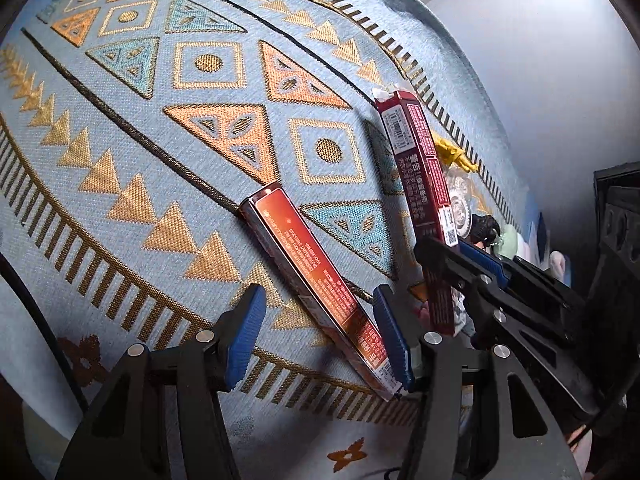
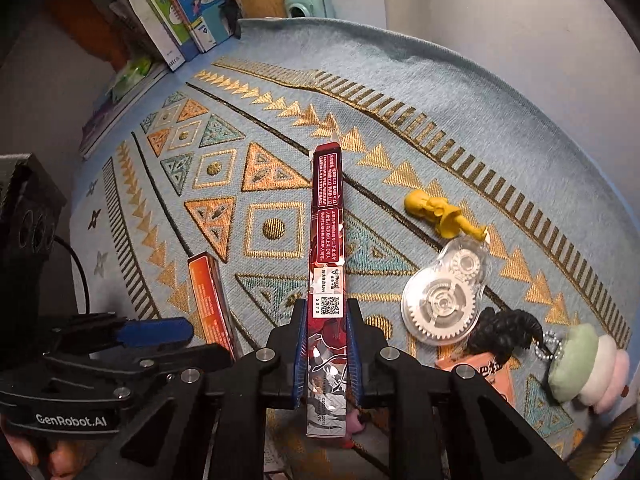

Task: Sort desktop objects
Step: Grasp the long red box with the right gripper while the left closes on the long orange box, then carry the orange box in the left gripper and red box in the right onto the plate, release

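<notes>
**Pairing the two long boxes**

Left gripper [image 1: 318,338] spread open; orange box [image 1: 316,288] lies on the mat [image 1: 120,152], touching its right pad. Right gripper [image 2: 328,350] clamps the dark red box [image 2: 326,240]. Lay it parallel, just beside.

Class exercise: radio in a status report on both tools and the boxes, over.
Right tool shut on dark red box. Left tool open around orange box, lying on mat. Toys and tape dispenser right, clear of both.

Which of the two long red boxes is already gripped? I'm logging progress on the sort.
The dark red box with the QR label: the right gripper is clamped on it. The orange-red box lies on the cloth by the open left gripper.
</notes>
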`<act>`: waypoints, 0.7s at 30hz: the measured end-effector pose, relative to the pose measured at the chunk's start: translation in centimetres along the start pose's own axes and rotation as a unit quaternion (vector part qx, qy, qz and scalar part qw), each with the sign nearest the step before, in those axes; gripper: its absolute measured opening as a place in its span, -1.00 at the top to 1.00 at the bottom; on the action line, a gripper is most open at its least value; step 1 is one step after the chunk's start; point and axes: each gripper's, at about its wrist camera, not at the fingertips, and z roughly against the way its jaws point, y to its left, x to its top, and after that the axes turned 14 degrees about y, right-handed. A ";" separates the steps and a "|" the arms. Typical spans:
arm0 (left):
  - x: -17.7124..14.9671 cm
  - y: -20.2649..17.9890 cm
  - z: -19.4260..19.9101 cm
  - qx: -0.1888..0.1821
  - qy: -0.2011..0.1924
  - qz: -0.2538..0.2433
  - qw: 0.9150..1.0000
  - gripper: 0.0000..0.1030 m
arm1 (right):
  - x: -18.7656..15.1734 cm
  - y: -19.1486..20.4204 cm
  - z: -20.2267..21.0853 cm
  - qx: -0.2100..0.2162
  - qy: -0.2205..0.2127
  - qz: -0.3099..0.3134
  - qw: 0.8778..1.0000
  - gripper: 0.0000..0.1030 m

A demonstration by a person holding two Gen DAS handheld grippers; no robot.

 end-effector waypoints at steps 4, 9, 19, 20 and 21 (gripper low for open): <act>0.4 -3.0 -0.8 0.079 -0.033 -0.058 0.995 -0.04 | -1.9 -1.2 0.1 0.008 0.004 -0.032 0.999 0.67; -0.3 -6.1 -1.8 0.091 -0.060 -0.213 0.971 0.28 | -3.5 -2.9 1.0 0.013 -0.004 -0.073 0.997 0.67; -1.8 -5.1 -1.4 0.096 -0.032 -0.163 0.981 0.21 | -5.0 -3.2 1.2 0.026 -0.014 -0.094 0.995 0.67; -2.3 -5.6 -1.6 0.117 -0.037 -0.162 0.979 0.19 | -5.1 -3.2 1.1 0.027 -0.013 -0.097 0.995 0.67; -2.9 -6.4 -2.0 0.148 -0.041 -0.166 0.974 0.19 | -5.2 -3.1 1.1 0.029 -0.013 -0.099 0.995 0.67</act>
